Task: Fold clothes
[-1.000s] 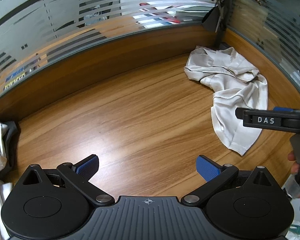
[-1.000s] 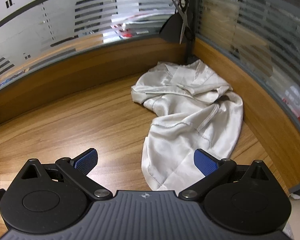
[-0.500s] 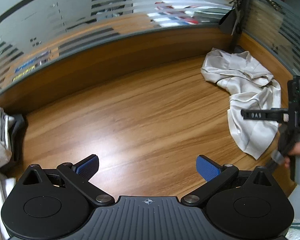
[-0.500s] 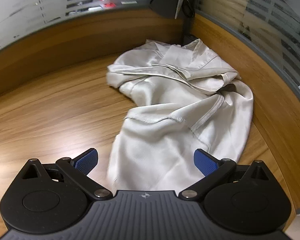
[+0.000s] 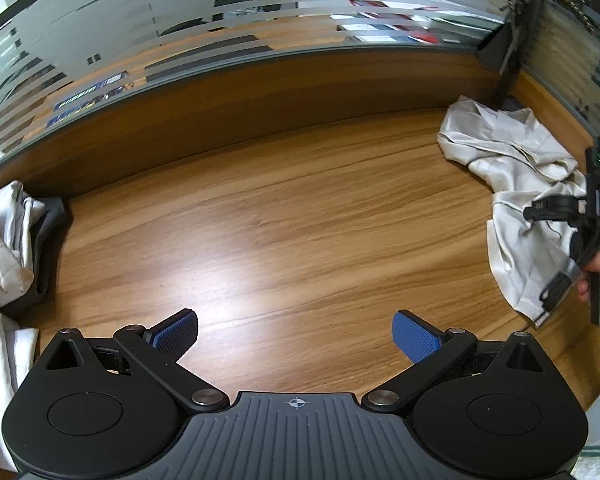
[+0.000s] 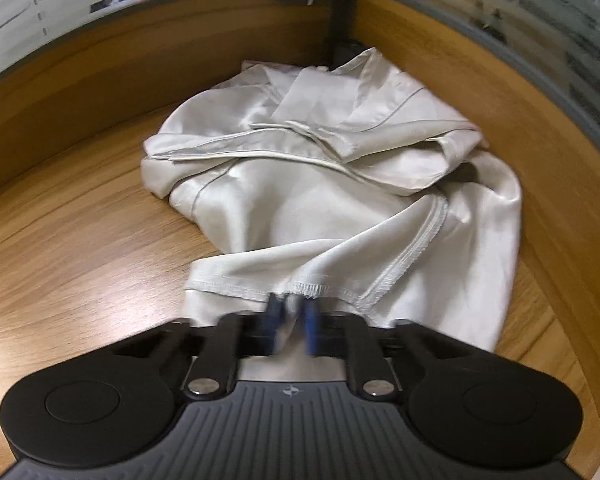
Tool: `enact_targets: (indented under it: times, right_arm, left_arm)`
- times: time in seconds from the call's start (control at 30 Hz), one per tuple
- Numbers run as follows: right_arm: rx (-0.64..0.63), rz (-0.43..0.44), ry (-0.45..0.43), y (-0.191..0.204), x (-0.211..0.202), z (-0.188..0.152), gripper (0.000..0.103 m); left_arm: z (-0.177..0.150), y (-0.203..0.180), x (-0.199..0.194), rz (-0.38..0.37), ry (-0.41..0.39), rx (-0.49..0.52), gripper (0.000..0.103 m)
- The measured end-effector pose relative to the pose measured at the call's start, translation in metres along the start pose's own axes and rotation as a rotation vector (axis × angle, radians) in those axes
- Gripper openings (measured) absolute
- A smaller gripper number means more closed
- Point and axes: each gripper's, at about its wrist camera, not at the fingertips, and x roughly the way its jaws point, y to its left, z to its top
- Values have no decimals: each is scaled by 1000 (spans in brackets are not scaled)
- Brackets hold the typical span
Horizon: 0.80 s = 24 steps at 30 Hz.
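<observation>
A crumpled cream satin garment (image 6: pixel 332 184) lies in the far right corner of the wooden desk (image 5: pixel 284 232). My right gripper (image 6: pixel 294 320) is shut on the garment's stitched hem at its near edge. In the left wrist view the same garment (image 5: pixel 512 184) lies at the far right, with the right gripper (image 5: pixel 556 216) and the hand holding it over its near part. My left gripper (image 5: pixel 296 334) is open and empty above bare desk, well left of the garment.
A pile of white and grey clothes (image 5: pixel 8 248) sits at the desk's left edge. Frosted glass partitions (image 5: pixel 220 32) with wooden bases wall the back and right sides. A dark post (image 6: pixel 340 12) stands in the corner behind the garment.
My right gripper moved forward onto the garment's near hem and shut on it. My left gripper stayed open and drew back and left, so the garment sits farther right.
</observation>
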Motion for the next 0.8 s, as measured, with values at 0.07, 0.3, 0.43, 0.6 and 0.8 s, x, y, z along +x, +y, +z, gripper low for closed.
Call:
enact_targets:
  times: [0.07, 0.3, 0.43, 0.6, 0.8]
  right_arm:
    - [-33, 26, -4, 6, -3, -2, 1]
    - [-123, 159, -6, 43, -25, -15, 1]
    - [-218, 271, 13, 73, -40, -22, 1]
    - [-357, 418, 50, 115, -58, -31, 1]
    - [-531, 604, 92, 169, -82, -42, 1]
  left_arm:
    - [0, 4, 0, -3, -5, -23, 103]
    - [0, 10, -4, 1, -22, -56, 103]
    - [-3, 17, -6, 9, -28, -77, 103]
    - [-11, 31, -7, 29, -30, -112, 103]
    - [-25, 57, -9, 69, -23, -167, 103]
